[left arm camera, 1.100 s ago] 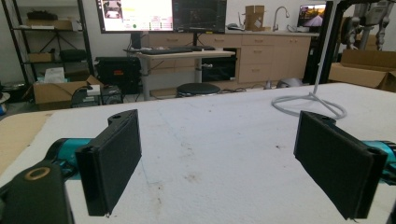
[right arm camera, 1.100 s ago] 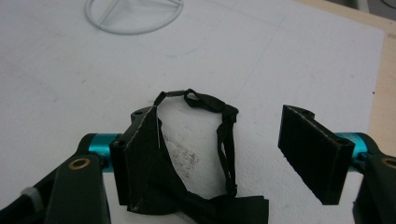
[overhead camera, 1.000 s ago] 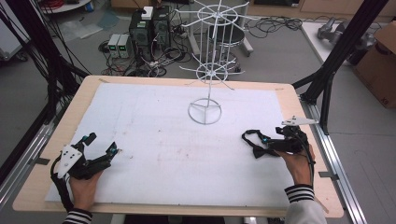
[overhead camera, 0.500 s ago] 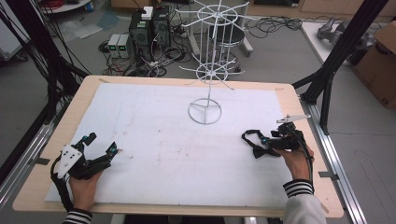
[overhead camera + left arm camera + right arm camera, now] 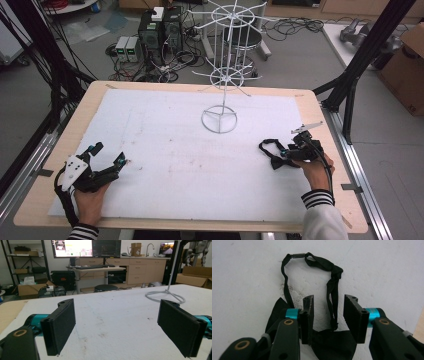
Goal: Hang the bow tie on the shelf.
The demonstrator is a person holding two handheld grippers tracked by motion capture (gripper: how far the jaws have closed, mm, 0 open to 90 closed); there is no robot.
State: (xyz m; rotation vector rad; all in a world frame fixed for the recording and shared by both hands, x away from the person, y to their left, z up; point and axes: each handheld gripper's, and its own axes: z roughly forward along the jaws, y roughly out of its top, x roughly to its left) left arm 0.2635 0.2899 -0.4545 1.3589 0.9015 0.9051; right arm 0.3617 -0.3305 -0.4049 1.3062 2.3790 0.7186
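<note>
A black bow tie (image 5: 275,161) with a thin neck strap lies on the white foam sheet (image 5: 175,135) at the right. My right gripper (image 5: 286,154) is lowered over it. In the right gripper view the bow tie (image 5: 333,343) lies under the jaws and one run of its strap (image 5: 331,293) passes between them. The right gripper (image 5: 328,305) has just been closing, but a gap remains and the pads do not press the strap. My left gripper (image 5: 109,153) rests on the sheet at the front left, its jaws wide apart with nothing between them (image 5: 120,325).
A white wire display stand (image 5: 219,119) with a ring base rises at the back middle of the sheet, also visible far right as the stand (image 5: 165,293). The wooden table edge (image 5: 340,150) runs right of my right hand. Black frame posts flank the table.
The right gripper's jaws have narrowed around the bow tie's strap and the hand has shifted slightly. The left gripper has not moved.
</note>
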